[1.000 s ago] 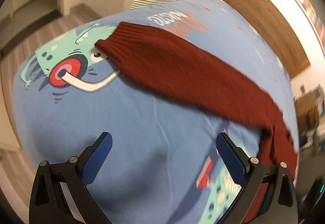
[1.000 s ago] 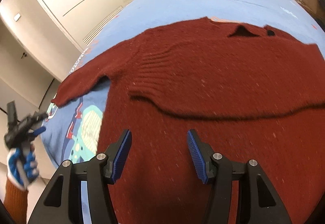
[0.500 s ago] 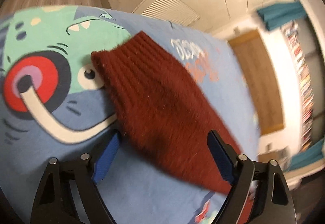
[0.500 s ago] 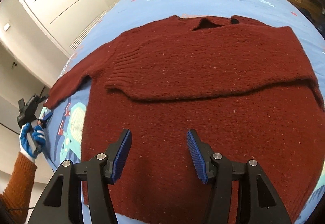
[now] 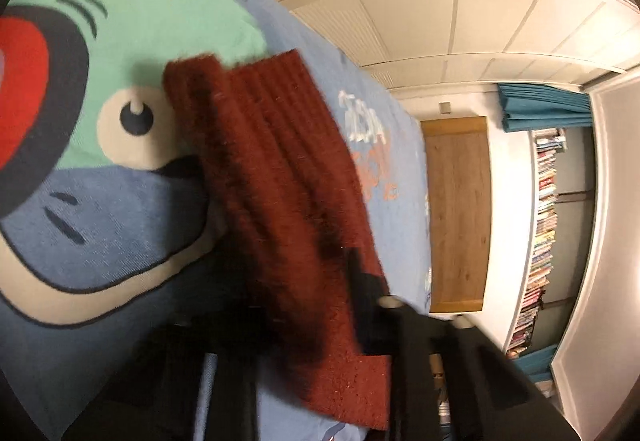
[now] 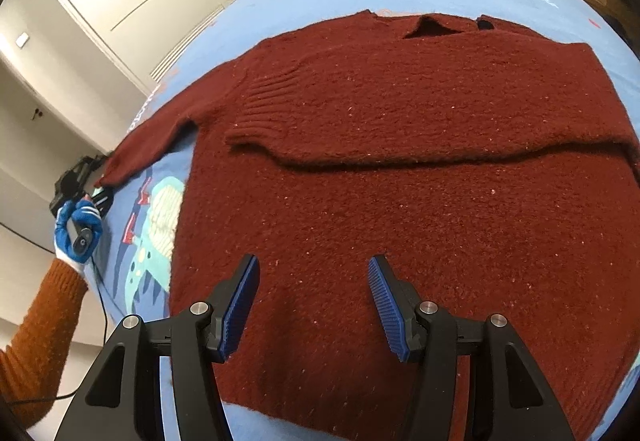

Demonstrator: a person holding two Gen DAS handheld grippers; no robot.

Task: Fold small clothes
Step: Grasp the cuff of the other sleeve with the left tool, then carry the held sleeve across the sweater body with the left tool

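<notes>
Lying flat, dark-red knitted sweater [image 6: 400, 169], one sleeve folded.

White and orange lettering is printed on the blue bedsheet [image 5: 384, 145] just beside the red sweater sleeve [image 5: 280, 177], but no word can be read.

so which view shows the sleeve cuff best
The left wrist view: the ribbed cuff fills the middle of the picture, close up, running back between the shut left gripper's fingers. In the right wrist view the cuff is a small tip far off at the bed's edge, beside the gloved hand.
</notes>
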